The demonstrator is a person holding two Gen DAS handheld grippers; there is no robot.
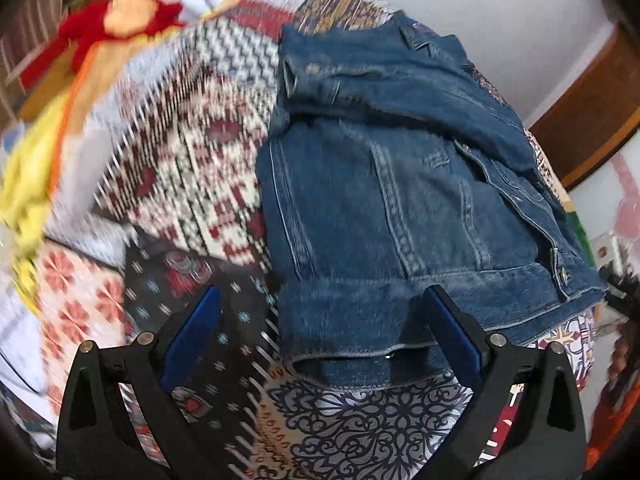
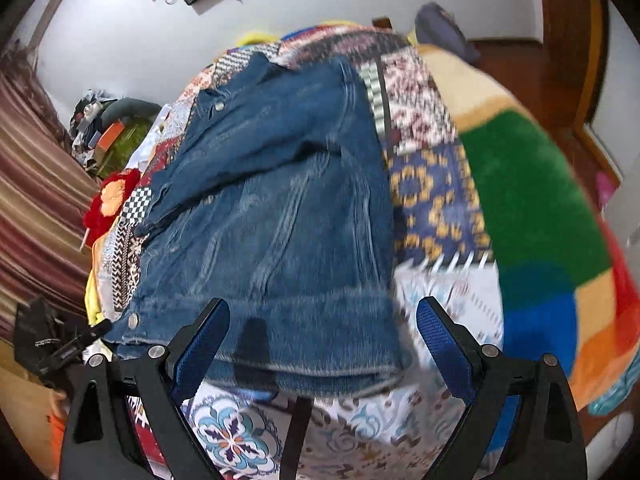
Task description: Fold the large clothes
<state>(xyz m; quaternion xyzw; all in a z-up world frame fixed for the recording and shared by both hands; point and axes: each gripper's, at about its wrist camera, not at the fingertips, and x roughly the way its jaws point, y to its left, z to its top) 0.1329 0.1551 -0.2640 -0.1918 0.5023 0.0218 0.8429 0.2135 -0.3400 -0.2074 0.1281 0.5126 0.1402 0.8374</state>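
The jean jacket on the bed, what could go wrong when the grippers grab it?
1. Both the left gripper and the right gripper are open over the hem of the denim jacket. They might pinch the patchwork bedspread underneath too.
2. The sleeve folded across the jacket could slip loose when the hem is lifted.
3. Both views are blurred, so a grab could miss the hem.

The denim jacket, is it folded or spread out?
Partly folded: a sleeve lies across the denim jacket, which rests on the patterned bedspread.
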